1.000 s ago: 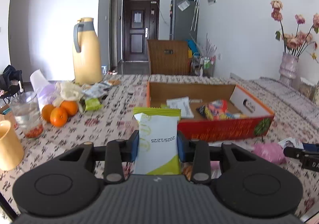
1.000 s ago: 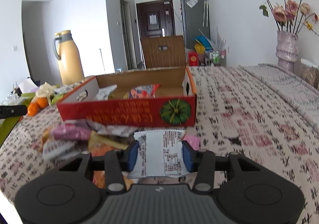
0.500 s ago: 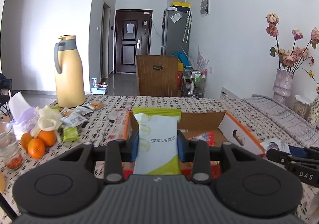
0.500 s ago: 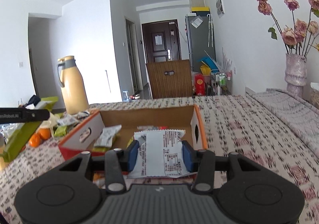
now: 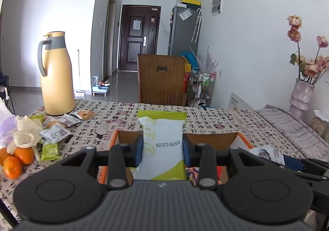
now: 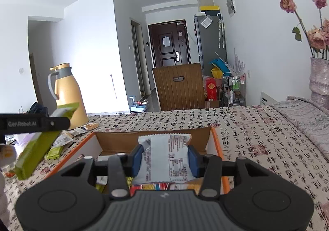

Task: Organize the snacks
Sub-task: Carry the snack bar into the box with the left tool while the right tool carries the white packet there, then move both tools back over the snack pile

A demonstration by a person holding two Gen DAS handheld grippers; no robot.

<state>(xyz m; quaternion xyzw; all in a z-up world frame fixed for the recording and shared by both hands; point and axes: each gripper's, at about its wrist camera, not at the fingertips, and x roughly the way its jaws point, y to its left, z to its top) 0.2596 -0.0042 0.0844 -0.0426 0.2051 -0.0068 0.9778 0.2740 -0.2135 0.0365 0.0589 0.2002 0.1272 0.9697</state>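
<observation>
Left gripper (image 5: 162, 149) clamped on a white snack packet with lime-green ends (image 5: 162, 144), blue pads pressing both its long sides, packet upright above the open orange-rimmed cardboard box (image 5: 234, 135). Right gripper (image 6: 165, 158) pinching a white crinkle-edged wrapper printed with black text (image 6: 164, 159), also poised over that box, colourful packets visible inside below. Outward on the calligraphy-print tablecloth (image 5: 205, 120): loose snack packets (image 5: 59, 126) and oranges (image 5: 18, 159) off to the left, tall yellow thermos jug with grey handle (image 5: 56, 72) behind them.
</observation>
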